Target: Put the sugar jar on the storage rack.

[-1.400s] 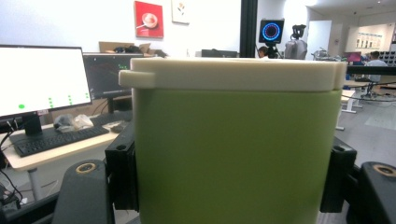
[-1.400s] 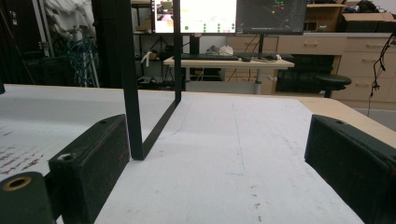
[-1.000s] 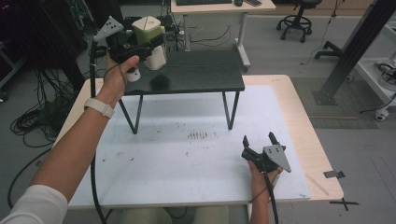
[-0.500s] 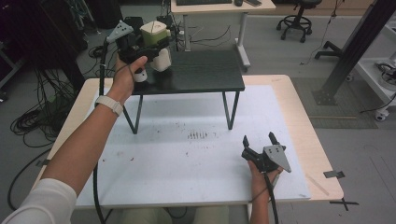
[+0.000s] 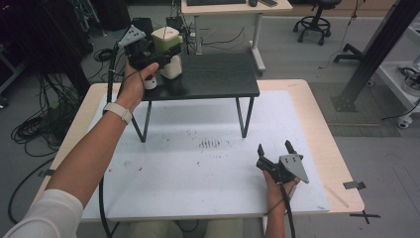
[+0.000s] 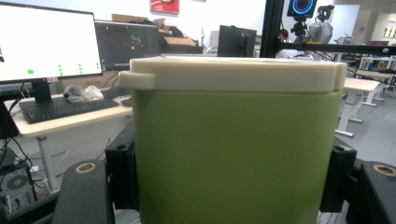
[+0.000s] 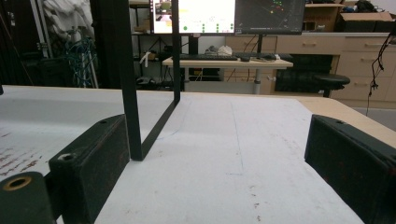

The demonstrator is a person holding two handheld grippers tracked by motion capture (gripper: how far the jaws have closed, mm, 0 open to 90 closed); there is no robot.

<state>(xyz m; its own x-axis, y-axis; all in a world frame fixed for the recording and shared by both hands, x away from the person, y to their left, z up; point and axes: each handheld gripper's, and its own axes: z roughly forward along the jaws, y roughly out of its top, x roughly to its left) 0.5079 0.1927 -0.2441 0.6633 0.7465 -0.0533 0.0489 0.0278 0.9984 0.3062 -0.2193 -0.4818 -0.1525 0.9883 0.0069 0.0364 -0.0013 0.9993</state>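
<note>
My left gripper (image 5: 154, 53) is up at the far left corner of the small black shelf (image 5: 218, 79) that stands on the white mat (image 5: 198, 168). Its jaws are clamped on a green box (image 6: 236, 154) with a cream lid (image 6: 233, 74). In the left gripper view the box sits between the two black jaws, and each jaw presses on one side of it. The lid has a small tab that sticks out on its left edge in that view. In the high view I see the cream lid (image 5: 165, 33) above my left hand (image 5: 134, 82), and the box is lifted over the corner of the shelf. Just beside it, a white container (image 5: 172, 67) stands on the shelf top. A smaller white thing (image 5: 150, 83) is near my thumb, but I cannot tell what it is.

My right gripper (image 5: 276, 152) rests low over the near right part of the mat, well apart from the shelf. Its jaws stand wide apart and nothing is between them. In the right gripper view the two black jaws frame the bare white mat (image 7: 224, 154), and one thin black leg of the shelf (image 7: 128, 84) stands close in front of the left jaw. The mat has small dark marks near its middle. The wooden table (image 5: 322, 124) shows around the mat.
</note>
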